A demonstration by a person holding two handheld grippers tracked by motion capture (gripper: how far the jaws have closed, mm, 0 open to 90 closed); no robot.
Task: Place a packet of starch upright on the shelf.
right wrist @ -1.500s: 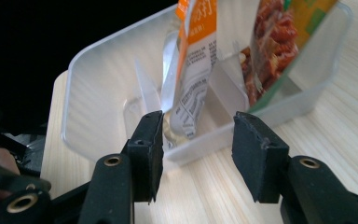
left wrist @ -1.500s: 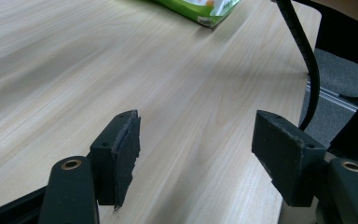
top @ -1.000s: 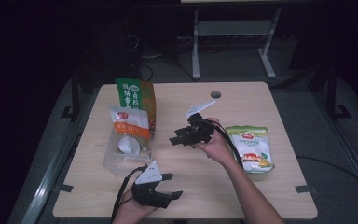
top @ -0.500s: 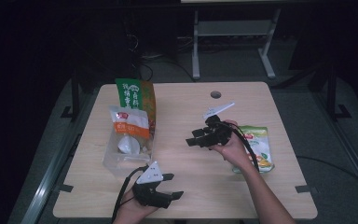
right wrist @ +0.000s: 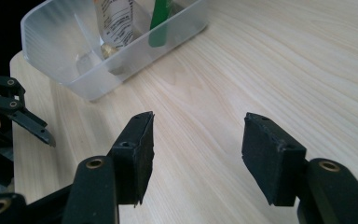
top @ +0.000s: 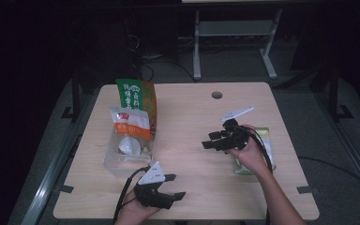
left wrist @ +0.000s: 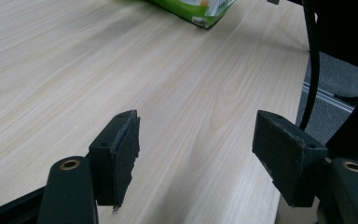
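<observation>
While both jaws stand wide apart with nothing between them, the right tongs (top: 215, 142) hang over the bare middle of the pale wooden worktop (top: 192, 117), their pads aimed across the boards toward the clear plastic storage tub (right wrist: 107, 51); half a second ago they sat a little further toward the tub, and a second ago further still, so the hand has been drawing back to the person's right and now lies over the flat green-and-white snack pouch (top: 268, 140) at the right edge. That retreat, empty-handed, reads as the end of one placing and the start of the next fetch: the pouch, lying flat just beneath and behind the wrist, is the likely next item, though the tongs point away from it and would have to turn round to reach it. The left tongs (top: 173, 187) rest low at the near edge, also spread wide and empty, unmoved through all three moments; their own view catches a corner of the same pouch (left wrist: 193, 9) far across the grain. Further out, the tub stands at the left side of the worktop, already holding an upright white-and-orange packet (top: 130, 126) and a tall green-and-brown bag (top: 138, 96) behind it.
</observation>
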